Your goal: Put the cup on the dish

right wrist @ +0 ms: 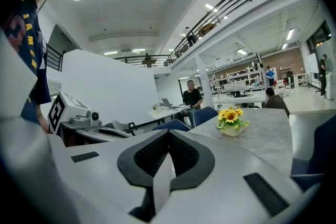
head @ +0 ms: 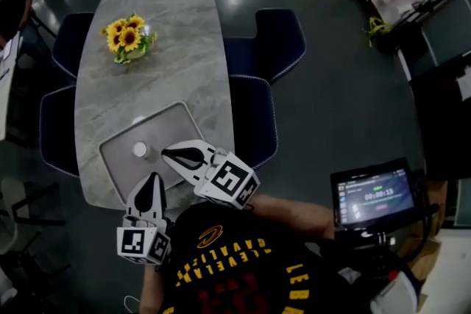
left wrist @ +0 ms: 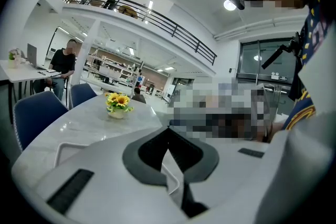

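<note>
Black jersey (head: 243, 261) with yellow lettering and red numerals; white left hand-held gripper (head: 154, 179) and right hand-held gripper (head: 166, 154), black-padded.

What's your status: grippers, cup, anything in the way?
Left gripper shut, empty. Right gripper shut, empty. Cup on dish. Nothing in the way; flowers far up the table.

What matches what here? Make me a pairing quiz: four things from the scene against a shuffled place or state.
1. yellow sunflowers in a vase
2. small white cup
3. left tool
4. lit dark screen

A. jaws shut, empty
B. on the grey rectangular tray
C. off the grey marble table, to its right
D. far end of the table

Pairs: 1-D, 2-B, 3-A, 4-C
</note>
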